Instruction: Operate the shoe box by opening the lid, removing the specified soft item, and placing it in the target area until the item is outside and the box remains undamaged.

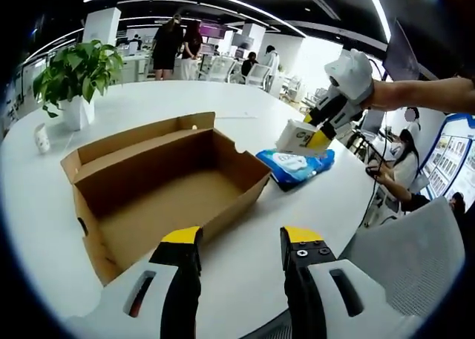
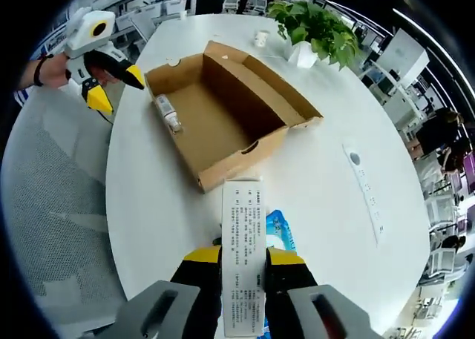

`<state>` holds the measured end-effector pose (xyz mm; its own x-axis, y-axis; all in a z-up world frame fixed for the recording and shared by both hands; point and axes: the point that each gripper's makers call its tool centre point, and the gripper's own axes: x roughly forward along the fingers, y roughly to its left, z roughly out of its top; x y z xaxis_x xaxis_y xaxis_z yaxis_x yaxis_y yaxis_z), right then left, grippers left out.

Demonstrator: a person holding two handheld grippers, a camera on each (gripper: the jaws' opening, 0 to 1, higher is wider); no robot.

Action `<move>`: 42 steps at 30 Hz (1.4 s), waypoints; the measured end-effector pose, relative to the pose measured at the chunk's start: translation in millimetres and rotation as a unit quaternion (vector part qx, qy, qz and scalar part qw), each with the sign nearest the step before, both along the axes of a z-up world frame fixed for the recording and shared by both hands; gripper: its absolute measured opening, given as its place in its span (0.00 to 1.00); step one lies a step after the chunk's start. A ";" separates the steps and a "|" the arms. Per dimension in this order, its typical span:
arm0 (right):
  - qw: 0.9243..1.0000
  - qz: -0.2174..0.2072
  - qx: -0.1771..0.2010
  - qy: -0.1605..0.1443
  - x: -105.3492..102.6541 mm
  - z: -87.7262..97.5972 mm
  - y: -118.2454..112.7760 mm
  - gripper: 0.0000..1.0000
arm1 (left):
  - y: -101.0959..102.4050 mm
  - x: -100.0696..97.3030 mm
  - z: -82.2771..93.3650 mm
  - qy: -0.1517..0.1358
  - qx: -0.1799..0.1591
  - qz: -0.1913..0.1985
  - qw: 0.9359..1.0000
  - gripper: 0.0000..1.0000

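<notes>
Shoe box (image 1: 167,187), left gripper view: sits on the desk (image 1: 245,272) just ahead of the left hand-held gripper (image 1: 241,239), lid folded back, jaws apart w/ nothing between. Beyond-right, right hand-held gripper (image 1: 318,133) holds a white pack (image 1: 299,137) above a blue soft pack (image 1: 297,165).

Right gripper view: right hand-held gripper (image 2: 243,259) is clamped on the white pack (image 2: 243,250), blue pack (image 2: 280,230) beneath, box (image 2: 223,116) ahead, small bottle (image 2: 168,113) inside. Pack probably light, squashy, slippery film; grip mid-body, gently.
</notes>
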<state>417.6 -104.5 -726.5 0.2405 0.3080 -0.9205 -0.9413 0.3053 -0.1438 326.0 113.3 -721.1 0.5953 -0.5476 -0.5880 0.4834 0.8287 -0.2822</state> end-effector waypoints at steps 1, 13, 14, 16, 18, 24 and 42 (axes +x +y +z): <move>1.000 -0.003 0.000 0.000 -0.8 -1.4 -3.3 0.17 | 0.2 0.0 -0.4 0.000 0.000 0.000 1.000 0.43; 0.999 -0.037 -0.009 0.012 -19.5 -18.2 -52.8 0.17 | 3.7 1.5 -1.1 0.000 0.001 0.009 1.000 0.43; 0.999 -0.042 -0.009 0.013 -20.3 -20.0 -58.7 0.17 | 3.9 1.6 -1.5 0.001 0.001 0.010 1.000 0.43; 0.999 -0.047 -0.010 0.015 -21.7 -21.7 -66.3 0.17 | 4.3 1.0 -3.4 0.005 0.000 0.012 1.000 0.43; 0.998 -0.053 -0.010 0.017 -23.2 -23.6 -74.3 0.17 | 4.5 -0.1 -3.6 0.006 0.002 0.013 1.000 0.43; 0.998 -0.067 -0.010 0.020 -31.6 -28.8 -95.0 0.17 | 4.1 -1.9 -7.6 0.011 0.009 0.008 1.000 0.43; 0.995 -0.099 -0.007 0.021 -51.0 -36.8 -141.8 0.17 | 13.0 -0.3 -12.8 0.023 0.000 0.030 0.999 0.43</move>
<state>366.7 -246.3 -763.3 0.2569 0.2444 -0.9350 -0.8678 0.4842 -0.1118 325.7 126.3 -733.9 0.5998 -0.5115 -0.6153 0.4191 0.8559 -0.3030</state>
